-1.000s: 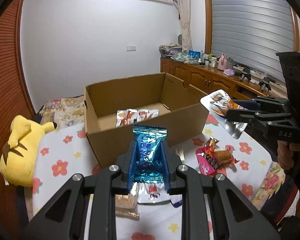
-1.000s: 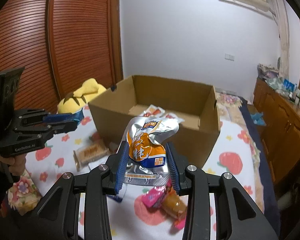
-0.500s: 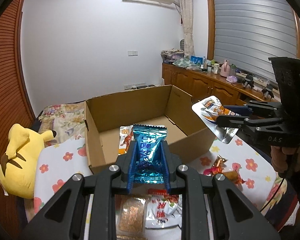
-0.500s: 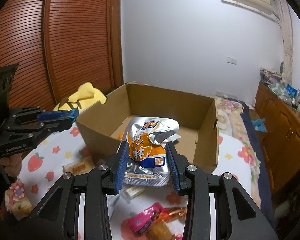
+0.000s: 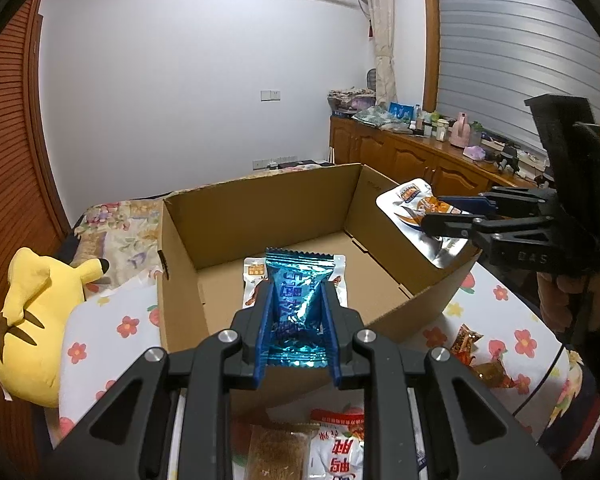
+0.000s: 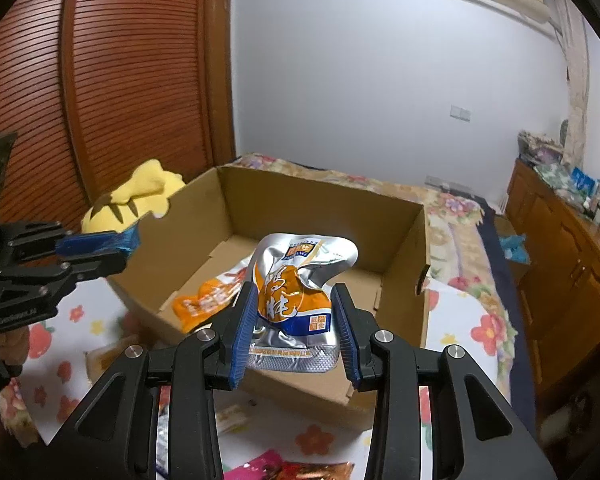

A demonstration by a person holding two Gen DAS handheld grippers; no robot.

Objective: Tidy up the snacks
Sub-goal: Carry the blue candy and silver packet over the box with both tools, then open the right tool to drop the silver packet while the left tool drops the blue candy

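Note:
An open cardboard box sits on a flowered cloth; it also shows in the right wrist view. My left gripper is shut on a blue foil snack packet, held over the box's near edge. My right gripper is shut on a silver and orange snack pouch, held over the box's near wall. In the left wrist view the right gripper holds that pouch above the box's right wall. Orange and white packets lie inside the box.
A yellow plush toy lies left of the box. Loose snacks lie on the cloth: a brown bar, a red and white packet, gold wrapped sweets, a pink packet. A wooden cabinet stands at the right.
Both grippers have risen and moved forward toward the box, so its inside shows more. Each still holds its packet.

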